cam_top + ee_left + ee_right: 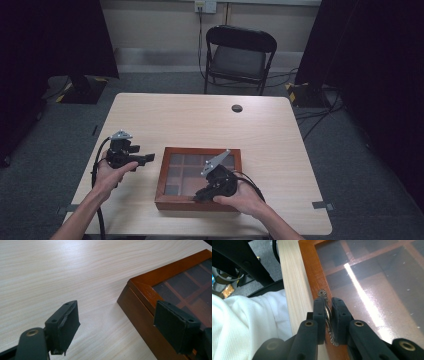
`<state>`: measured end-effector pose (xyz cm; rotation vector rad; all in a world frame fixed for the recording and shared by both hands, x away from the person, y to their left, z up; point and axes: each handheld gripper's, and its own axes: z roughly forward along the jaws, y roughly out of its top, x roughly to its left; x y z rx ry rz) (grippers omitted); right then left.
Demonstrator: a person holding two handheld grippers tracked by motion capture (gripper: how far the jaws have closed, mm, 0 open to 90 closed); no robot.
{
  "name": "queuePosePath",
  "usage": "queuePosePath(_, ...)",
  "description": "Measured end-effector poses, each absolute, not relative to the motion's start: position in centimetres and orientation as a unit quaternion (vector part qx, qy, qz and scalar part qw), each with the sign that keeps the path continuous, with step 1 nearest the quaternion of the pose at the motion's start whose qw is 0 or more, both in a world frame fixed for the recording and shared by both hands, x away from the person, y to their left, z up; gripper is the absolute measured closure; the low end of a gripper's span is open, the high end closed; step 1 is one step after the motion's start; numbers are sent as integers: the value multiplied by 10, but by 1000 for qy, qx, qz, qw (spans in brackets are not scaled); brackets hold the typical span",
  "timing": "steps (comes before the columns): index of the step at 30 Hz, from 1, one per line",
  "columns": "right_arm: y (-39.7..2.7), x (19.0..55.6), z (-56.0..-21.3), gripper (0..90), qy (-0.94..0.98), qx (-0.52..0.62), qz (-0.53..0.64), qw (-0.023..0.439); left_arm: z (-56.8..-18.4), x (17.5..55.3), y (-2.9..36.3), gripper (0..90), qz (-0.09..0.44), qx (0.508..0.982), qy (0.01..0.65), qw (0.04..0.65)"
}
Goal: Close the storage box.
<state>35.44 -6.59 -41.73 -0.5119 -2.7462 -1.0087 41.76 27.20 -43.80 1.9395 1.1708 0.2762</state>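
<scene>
A brown wooden box [200, 150] with a glass lid over several compartments lies on the near middle of the table. On its near edge, my right gripper [197, 196] is shut on the small ornate metal handle [322, 294] of the lid frame [312, 265]. Both pads [320, 307] press the handle from either side [328, 308]. Left of the box, my left gripper [147, 159] is held just above the table and points at the box's left side. Its jaws are open [120, 320] with nothing between them, and the box corner [147, 282] is just ahead.
The light wood table [200, 115] has a round cable hole [237, 108] at the back. A black folding chair [240, 55] stands behind it. A white garment [242, 322] is close to the table's near edge. Bare tabletop lies left of and behind the box.
</scene>
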Motion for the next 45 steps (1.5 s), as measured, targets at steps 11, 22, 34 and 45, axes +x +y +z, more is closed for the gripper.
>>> queuePosePath(11, -74, 360, -418, 583, -904, -211, -363, 78, -438, 417, 269, 200, 118, 781, 461, 405)
queuePosePath(22, -144, 376, -394, 293, -843, -348, -410, -23, -437, 408, 284, 201, 125, 785, 467, 387)
queuePosePath(34, -225, 389, -420, 149, -774, -506, -370, -94, -457, 404, 303, 199, 108, 796, 486, 344)
queuePosePath(45, -250, 408, -463, 158, -768, -576, -255, -118, -476, 409, 295, 199, 128, 816, 479, 298)
